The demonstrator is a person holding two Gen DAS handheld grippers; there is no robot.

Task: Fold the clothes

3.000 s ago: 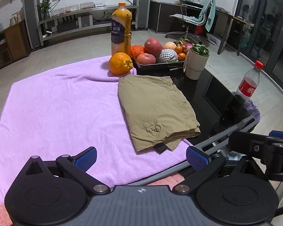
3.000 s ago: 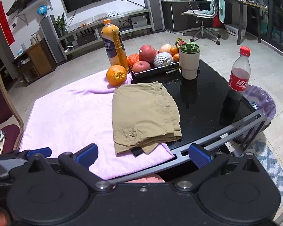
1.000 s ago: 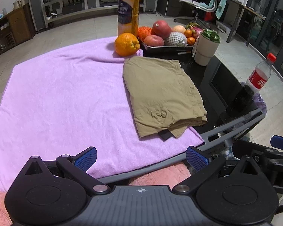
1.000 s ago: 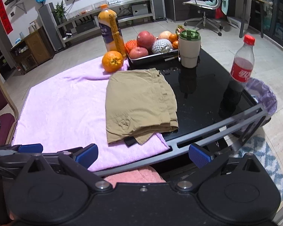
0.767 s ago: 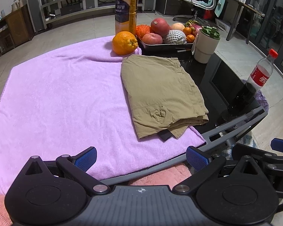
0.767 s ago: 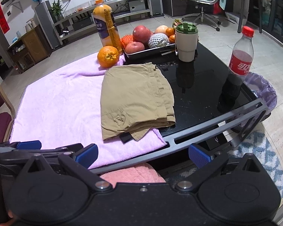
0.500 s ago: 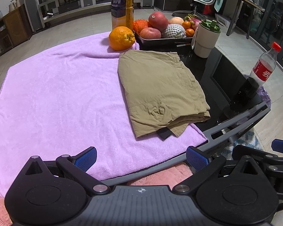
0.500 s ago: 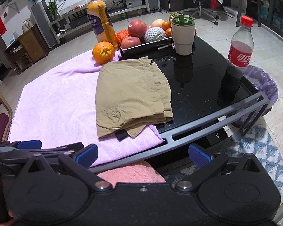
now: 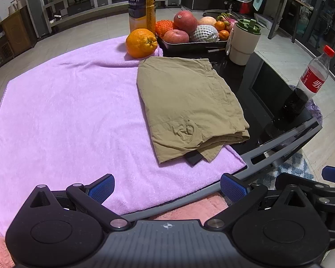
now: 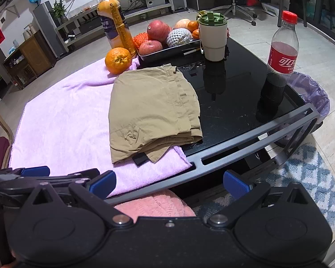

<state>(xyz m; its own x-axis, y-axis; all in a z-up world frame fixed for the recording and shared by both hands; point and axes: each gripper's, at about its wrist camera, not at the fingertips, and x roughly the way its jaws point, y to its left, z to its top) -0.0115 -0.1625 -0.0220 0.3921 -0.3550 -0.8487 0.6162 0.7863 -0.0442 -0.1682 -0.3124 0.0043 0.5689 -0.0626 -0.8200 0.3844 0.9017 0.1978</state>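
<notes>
A khaki garment (image 9: 187, 102) lies folded into a neat rectangle on the right part of a purple towel (image 9: 67, 116), partly over the black glass table (image 9: 263, 84). It also shows in the right wrist view (image 10: 151, 109). A black tag sticks out at its near edge. My left gripper (image 9: 166, 187) is open and empty, held back above the table's near edge. My right gripper (image 10: 169, 184) is open and empty, also short of the garment, to the right of the left one.
At the far side stand an orange (image 9: 141, 42), a juice bottle (image 9: 141, 2), a tray of fruit (image 9: 189, 33) and a lidded cup (image 9: 243, 42). A cola bottle (image 10: 281, 67) stands at the right edge. A bin with a purple liner (image 10: 310, 98) is beyond.
Both grippers have drifted slightly closer to the table and a bit right. The garment has not moved. Both stay open.
</notes>
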